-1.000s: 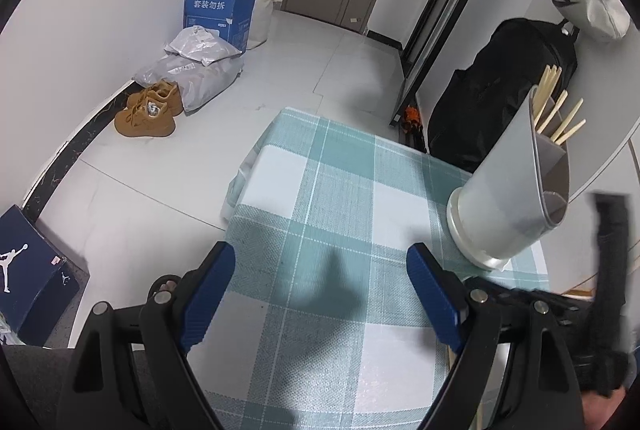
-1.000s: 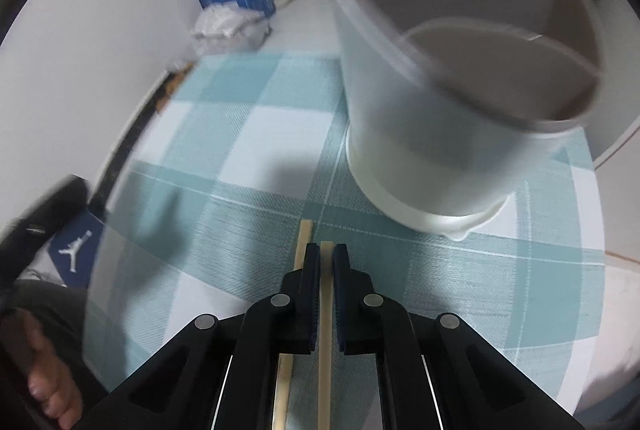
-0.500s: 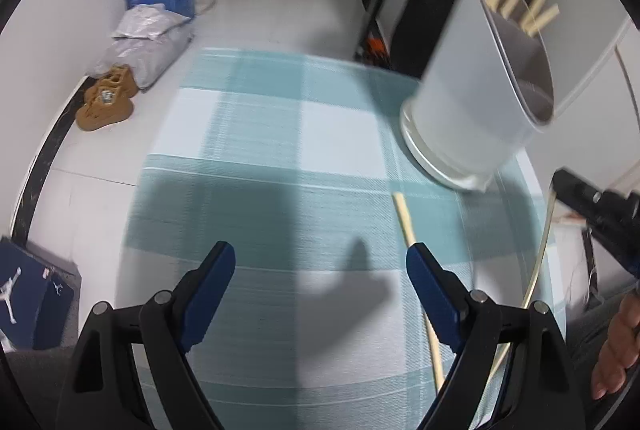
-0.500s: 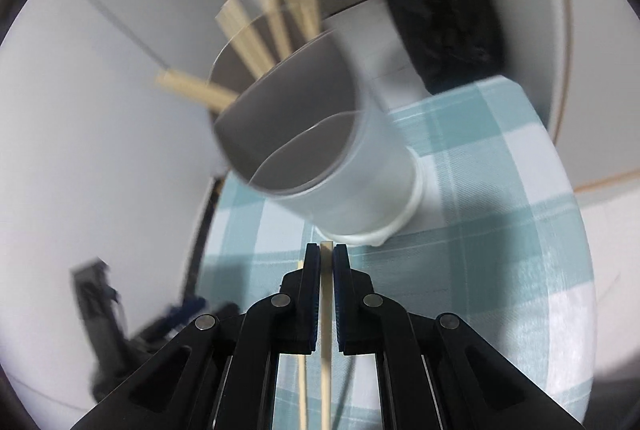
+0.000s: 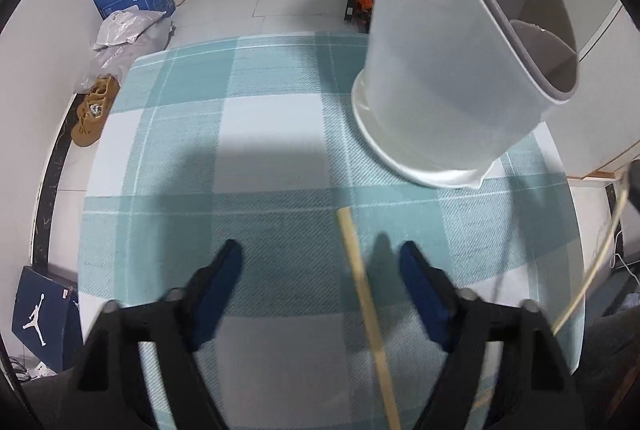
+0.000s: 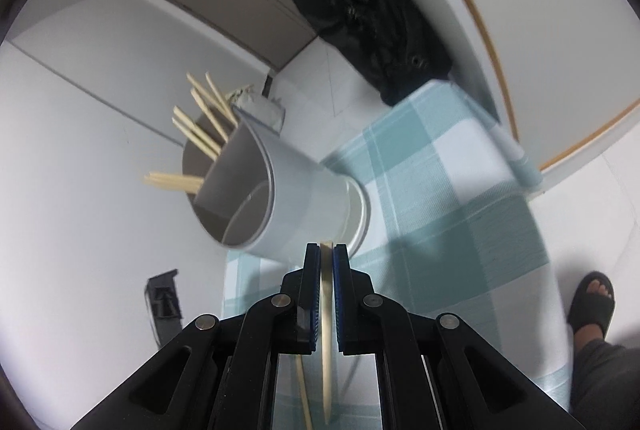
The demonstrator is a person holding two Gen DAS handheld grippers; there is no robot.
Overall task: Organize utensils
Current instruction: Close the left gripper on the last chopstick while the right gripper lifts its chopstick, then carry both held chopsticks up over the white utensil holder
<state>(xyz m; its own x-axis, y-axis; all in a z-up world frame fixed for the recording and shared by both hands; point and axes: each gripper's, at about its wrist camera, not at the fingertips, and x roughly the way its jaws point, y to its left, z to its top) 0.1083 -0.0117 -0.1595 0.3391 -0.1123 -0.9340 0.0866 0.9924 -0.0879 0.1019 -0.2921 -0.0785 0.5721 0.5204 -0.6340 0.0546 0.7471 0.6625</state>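
The right gripper (image 6: 327, 256) was clamped on one chopstick (image 6: 326, 314), aimed toward the holder (image 6: 288, 190) at eleven o'clock; left gripper (image 5: 320, 258), jaws apart and just closing, straddled the chopstick on the bench (image 5: 362, 282).
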